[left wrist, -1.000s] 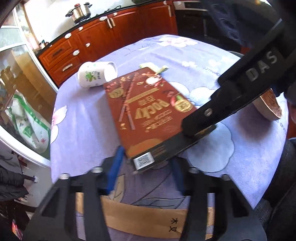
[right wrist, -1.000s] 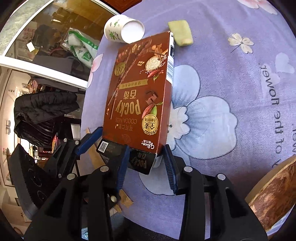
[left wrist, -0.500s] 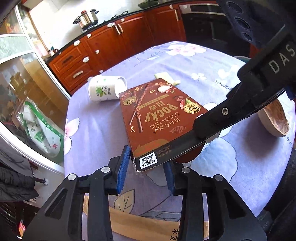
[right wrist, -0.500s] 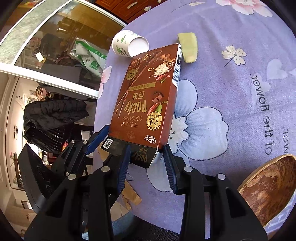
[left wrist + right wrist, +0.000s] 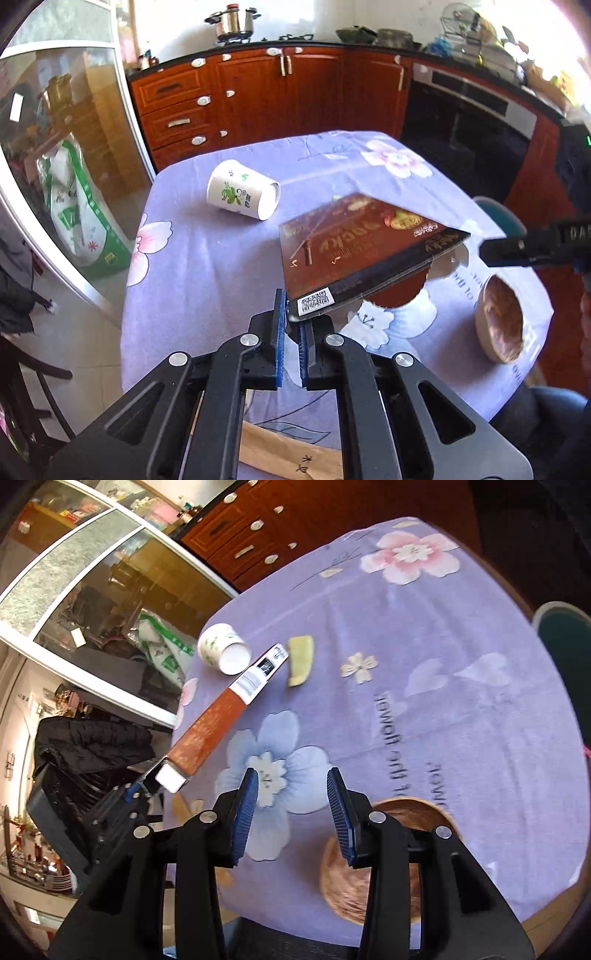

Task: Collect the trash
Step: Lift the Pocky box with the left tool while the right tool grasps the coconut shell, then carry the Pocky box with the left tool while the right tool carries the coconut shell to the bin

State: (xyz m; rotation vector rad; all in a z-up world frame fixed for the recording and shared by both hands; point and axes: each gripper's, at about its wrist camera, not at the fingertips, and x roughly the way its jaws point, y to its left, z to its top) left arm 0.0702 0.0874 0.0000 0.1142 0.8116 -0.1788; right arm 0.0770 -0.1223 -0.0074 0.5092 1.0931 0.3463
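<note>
Holding the Pocky box (image 5: 354, 243) by one corner only: our left hand-held gripper (image 5: 289, 325) is clenched on the QR-code corner, low centre of the left wrist view, and the jaws have just been closing with that corner between them. The box hangs tilted above the purple-clothed table (image 5: 207, 266), not resting on it.

Our right hand-held gripper (image 5: 291, 801) is released: pads apart, nothing between them, only cloth and the wooden bowl (image 5: 369, 878) beneath. In the left wrist view it sits at the right edge, just beside the box's torn-open end.

Risks from here:
- A corner pinch on thin cardboard gives a long lever. We expect the box to swing or peel out if we move fast.
- The open flap end points toward the bowl. Anything left inside could spill, though we can't see inside.
- More trash remains: the paper cup (image 5: 242, 195) on its side, upper left of centre, and the pale yellow scrap (image 5: 301, 659) just beside the box's far end. The cup could roll off if the box sweeps it.

Hidden or unclear:
- No bin is clearly in view. The teal rim at the right edge of both views may be one, but it is cut off.
- How deep the pads bite is hard to tell.
- The right wrist view shows the box edge-on and blurred.
</note>
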